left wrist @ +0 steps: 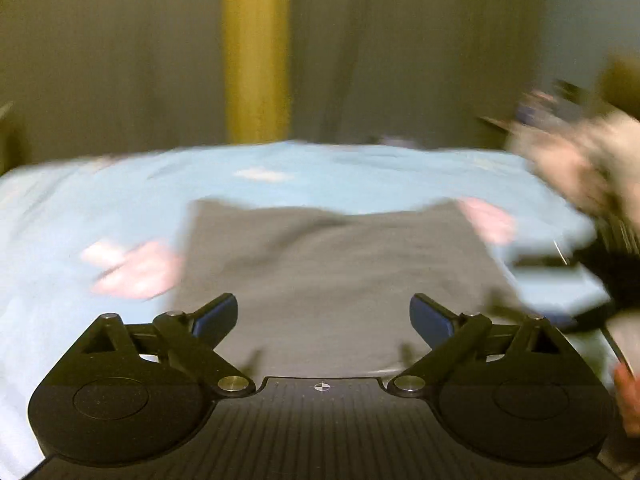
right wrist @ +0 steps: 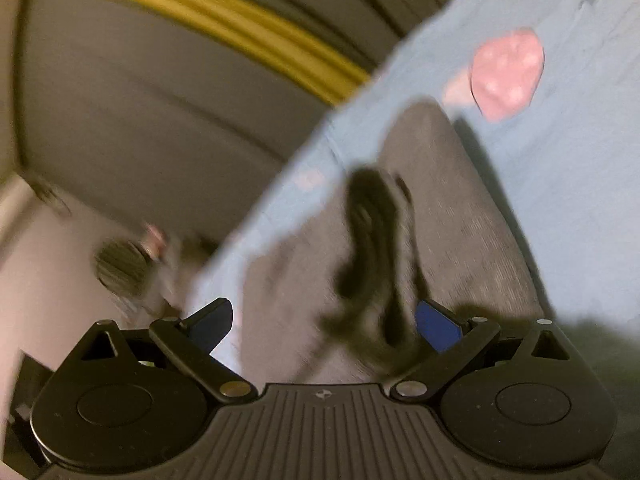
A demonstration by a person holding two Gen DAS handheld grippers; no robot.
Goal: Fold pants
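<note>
Left gripper: jaws spread wide, nothing between the blue pads, held level and pointing forward. Right gripper: jaws also wide apart, empty, rolled hard to one side. In the left wrist view the right gripper shows blurred at far right, with the right hand on it.

Around the grey pants the light blue sheet lies bare on both sides and beyond, giving open passage. The left gripper, seen blurred as a dark shape in the right wrist view, hangs over the pants.
</note>
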